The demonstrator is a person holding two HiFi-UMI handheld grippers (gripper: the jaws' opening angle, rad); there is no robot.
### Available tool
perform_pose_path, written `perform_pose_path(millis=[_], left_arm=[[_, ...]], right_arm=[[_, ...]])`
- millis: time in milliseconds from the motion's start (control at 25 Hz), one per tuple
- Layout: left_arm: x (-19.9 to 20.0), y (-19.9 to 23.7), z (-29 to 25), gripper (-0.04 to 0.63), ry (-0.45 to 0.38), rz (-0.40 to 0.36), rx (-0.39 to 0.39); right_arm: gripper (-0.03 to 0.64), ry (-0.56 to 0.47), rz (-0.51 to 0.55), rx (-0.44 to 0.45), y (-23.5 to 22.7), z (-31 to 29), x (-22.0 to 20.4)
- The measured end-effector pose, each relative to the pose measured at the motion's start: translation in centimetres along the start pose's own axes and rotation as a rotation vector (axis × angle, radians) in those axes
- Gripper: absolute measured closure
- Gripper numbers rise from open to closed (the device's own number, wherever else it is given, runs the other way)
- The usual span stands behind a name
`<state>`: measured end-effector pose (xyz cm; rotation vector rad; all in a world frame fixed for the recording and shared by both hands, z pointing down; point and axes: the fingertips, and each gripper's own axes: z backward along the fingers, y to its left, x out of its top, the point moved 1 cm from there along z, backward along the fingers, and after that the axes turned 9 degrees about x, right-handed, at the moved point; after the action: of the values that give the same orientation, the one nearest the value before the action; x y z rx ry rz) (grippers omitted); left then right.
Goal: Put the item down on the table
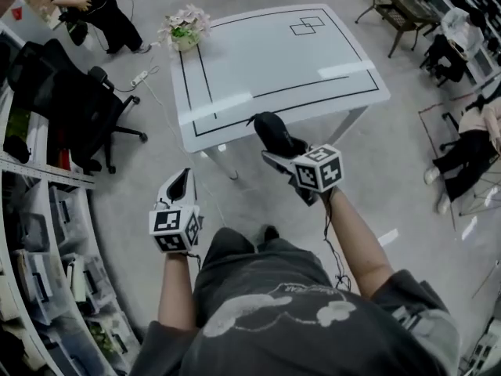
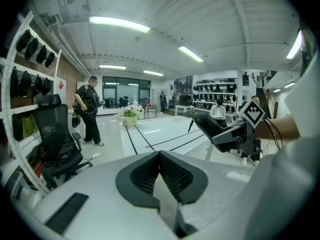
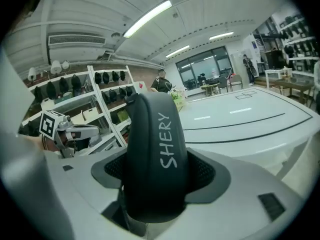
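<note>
My right gripper [image 1: 275,146] is shut on a black curved padded item [image 1: 270,130] with white lettering "SHERY" [image 3: 169,140]. Its pads press on both sides of the item, which stands upright between them. In the head view the item hangs in the air just in front of the near edge of the white table [image 1: 313,61], above the floor. My left gripper [image 1: 179,185] is held lower and to the left, away from the table. Its jaws [image 2: 160,170] meet with nothing between them. The table top carries black lines and bears nothing near its front edge.
A pot of pink flowers [image 1: 185,28] stands on the table's far left corner. A black office chair [image 1: 82,104] and shelves [image 1: 31,233] are on the left. One person [image 1: 94,6] stands at the back left, others sit at the right [image 1: 470,135]. A dark bench [image 1: 401,8] is at the back right.
</note>
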<state>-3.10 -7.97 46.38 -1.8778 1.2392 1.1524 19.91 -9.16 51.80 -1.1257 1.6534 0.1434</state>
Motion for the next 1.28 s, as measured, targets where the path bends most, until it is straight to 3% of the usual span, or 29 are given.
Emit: perform_pose_path(millis=[240, 560, 840, 1280], left_arm=[[0.0, 2.0, -2.6, 0.593, 0.015, 0.019, 0.052], [2.2, 5.0, -11.0, 0.593, 0.002, 0.026, 0.037], [4.3, 9.1, -19.0, 0.594, 0.024, 0.035, 0.024], [5.5, 15.8, -26.8, 0.593, 0.074, 0.051, 0.031]], right_arm=[[0.29, 0.076, 0.069, 0.016, -2.4, -3.9, 1.7], [0.289, 0.176, 0.206, 0.028, -6.6, -10.0, 5.8], [0.288, 0.386, 0.442, 0.081, -10.4, -17.9, 10.0], [0.29, 0.59, 0.666, 0.203, -12.9, -29.4, 13.3]])
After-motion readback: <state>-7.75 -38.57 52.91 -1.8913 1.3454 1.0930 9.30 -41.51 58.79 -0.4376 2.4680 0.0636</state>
